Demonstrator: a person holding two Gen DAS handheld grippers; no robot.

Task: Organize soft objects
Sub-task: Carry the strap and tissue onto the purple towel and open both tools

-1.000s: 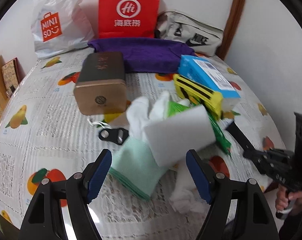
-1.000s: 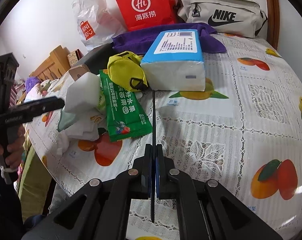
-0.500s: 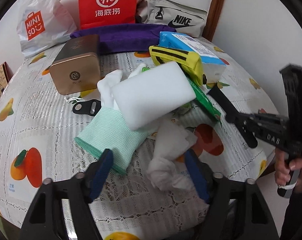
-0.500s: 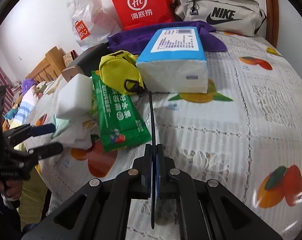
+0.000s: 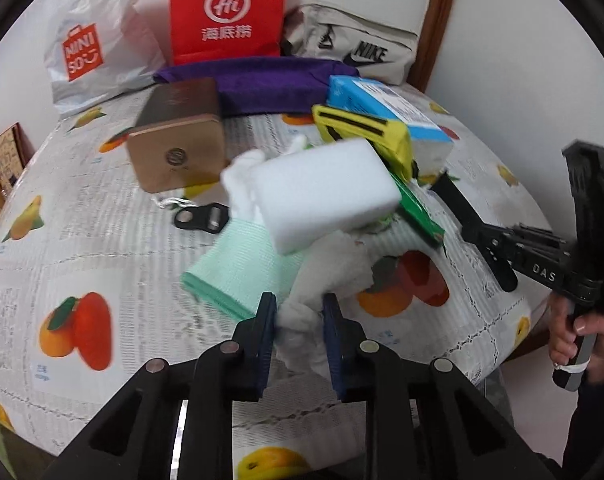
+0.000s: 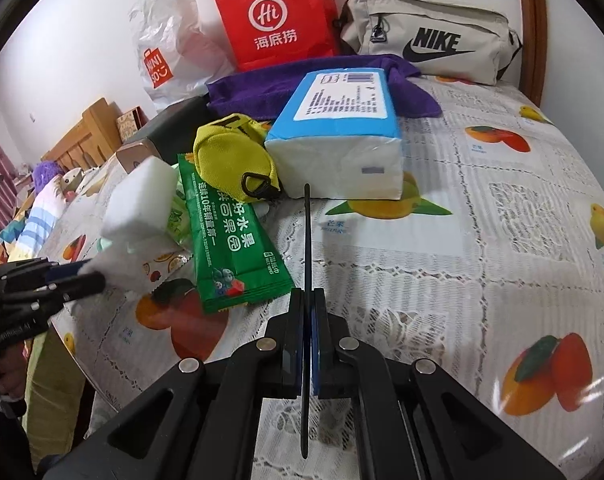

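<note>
My left gripper [image 5: 299, 320] is closing on a crumpled white cloth [image 5: 334, 264] at the near table edge, and its blue pads press the bunched fabric. A white sponge block [image 5: 322, 192] lies on that cloth and on a mint green cloth [image 5: 237, 268]. From the right wrist view the left gripper [image 6: 81, 274] reaches in under the sponge block [image 6: 137, 204]. My right gripper [image 6: 308, 294] is shut on a thin black strip [image 6: 306, 216] that sticks out ahead of it, just right of a green wipes packet [image 6: 229, 240].
A yellow pouch [image 6: 229, 160], a blue tissue pack [image 6: 342, 136] and a purple towel [image 5: 269, 84] lie behind. A gold box [image 5: 177, 148] and a black tag [image 5: 199, 218] sit to the left. Shopping bags [image 5: 225, 8] and a grey Nike bag [image 6: 430, 44] line the wall.
The left gripper slid right along the near edge from the green cloth to the white cloth, and its jaws narrowed onto it. The right gripper stayed shut and hardly moved.
</note>
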